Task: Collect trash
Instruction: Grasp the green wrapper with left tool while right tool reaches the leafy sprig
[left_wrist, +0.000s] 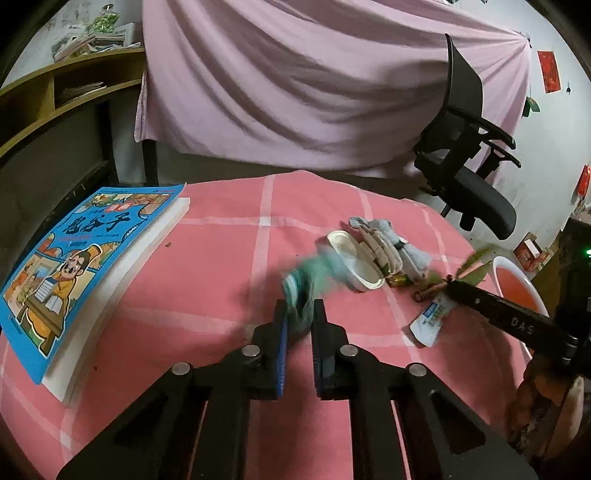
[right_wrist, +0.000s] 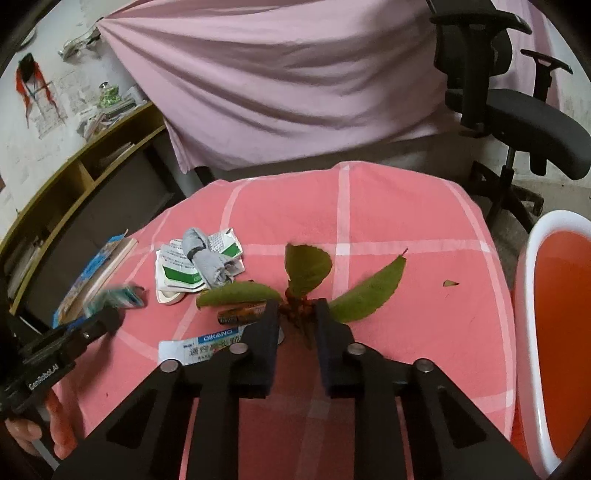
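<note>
- The bench (right_wrist: 406, 229) wore a pink cloth crossed with pale stripes; behind it hung a pink sheet (left_wrist: 295, 85), with a black office chair (right_wrist: 517, 122) to the right.
- A wooden shelf unit (left_wrist: 55, 96) with papers stood at the left wall, and a blue picture book (left_wrist: 74, 266) lay on the bench's left edge.
- The left tongs (left_wrist: 300, 310) were clamped on a blurred green-and-white wrapper (left_wrist: 306, 284).
- The right tongs (right_wrist: 295, 314) were closed on the reddish stem of a leafy sprig (right_wrist: 314, 273).
- Around them lay a battery (right_wrist: 240, 314), a flattened tube (right_wrist: 199, 349), a white cup (left_wrist: 354, 266) and grey crumpled cloth (right_wrist: 207, 258).
- A white bin with an orange inside (right_wrist: 554, 295) stood just beside the bench's right edge.
</note>
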